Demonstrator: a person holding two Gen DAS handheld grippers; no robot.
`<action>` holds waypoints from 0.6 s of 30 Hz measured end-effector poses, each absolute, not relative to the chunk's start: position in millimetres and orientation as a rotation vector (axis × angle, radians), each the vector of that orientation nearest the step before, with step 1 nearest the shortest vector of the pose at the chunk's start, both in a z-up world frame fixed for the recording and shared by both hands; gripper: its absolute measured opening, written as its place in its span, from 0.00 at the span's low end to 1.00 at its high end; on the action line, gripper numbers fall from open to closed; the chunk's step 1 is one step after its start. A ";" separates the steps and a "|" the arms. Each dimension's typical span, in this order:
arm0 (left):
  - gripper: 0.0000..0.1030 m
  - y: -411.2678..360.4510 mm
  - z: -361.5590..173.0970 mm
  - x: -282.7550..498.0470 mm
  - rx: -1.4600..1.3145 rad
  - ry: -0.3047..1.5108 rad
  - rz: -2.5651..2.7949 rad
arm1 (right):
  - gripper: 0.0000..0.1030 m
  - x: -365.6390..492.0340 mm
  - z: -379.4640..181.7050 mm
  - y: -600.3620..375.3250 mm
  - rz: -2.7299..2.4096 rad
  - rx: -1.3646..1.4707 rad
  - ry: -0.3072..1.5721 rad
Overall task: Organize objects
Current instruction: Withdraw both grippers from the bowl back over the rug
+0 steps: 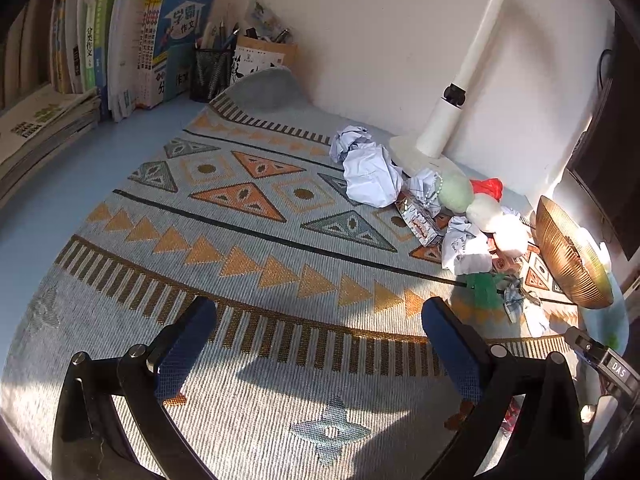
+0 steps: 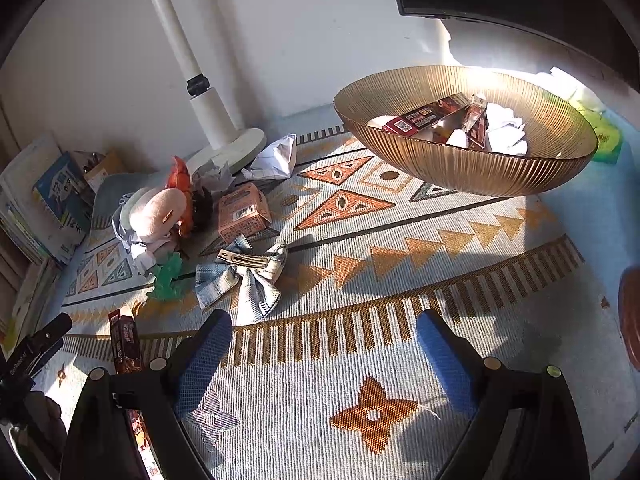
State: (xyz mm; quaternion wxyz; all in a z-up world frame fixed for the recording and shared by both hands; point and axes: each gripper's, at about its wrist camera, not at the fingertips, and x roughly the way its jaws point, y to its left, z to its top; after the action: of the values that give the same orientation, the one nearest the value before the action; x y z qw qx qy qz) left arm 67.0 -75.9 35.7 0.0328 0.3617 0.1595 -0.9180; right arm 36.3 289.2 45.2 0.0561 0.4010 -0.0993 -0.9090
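The jaws of the left gripper [image 1: 316,320] and right gripper [image 2: 324,332] are held wide apart with nothing between them, above a patterned mat [image 2: 360,240] spread on the blue worktop [image 1: 60,200]. A plaid bow clip [image 2: 244,276] is seen just beyond the right gripper, beside a pink carton [image 2: 240,212], a plush toy [image 2: 156,212] and crumpled paper [image 1: 372,172] heaped by a lamp base [image 2: 236,148]. Wrappers and paper are already gathered in an amber ribbed bowl [image 2: 460,164].

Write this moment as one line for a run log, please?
left gripper: open, empty | right gripper: open, empty | gold bowl: holds wrappers, crumpled paper | plaid bow clip, pink carton: on mat
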 end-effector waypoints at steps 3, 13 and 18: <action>0.99 -76.9 35.2 66.3 1.121 0.508 -2.829 | 0.90 36.5 45.9 289.2 -2.762 1.211 -0.303; 0.99 -75.7 36.4 66.8 1.115 0.504 -2.839 | 0.90 37.2 46.6 285.7 -2.739 1.200 -0.287; 0.99 -65.7 38.4 66.5 1.130 0.415 -2.858 | 0.90 38.7 48.1 279.6 -2.708 1.187 -0.244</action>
State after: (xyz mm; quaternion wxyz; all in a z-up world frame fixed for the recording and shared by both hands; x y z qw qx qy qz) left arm 66.5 -65.7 38.4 0.0203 0.3644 0.1339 -0.9214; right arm 38.7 279.6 48.1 0.0871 0.3984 -0.0821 -0.9093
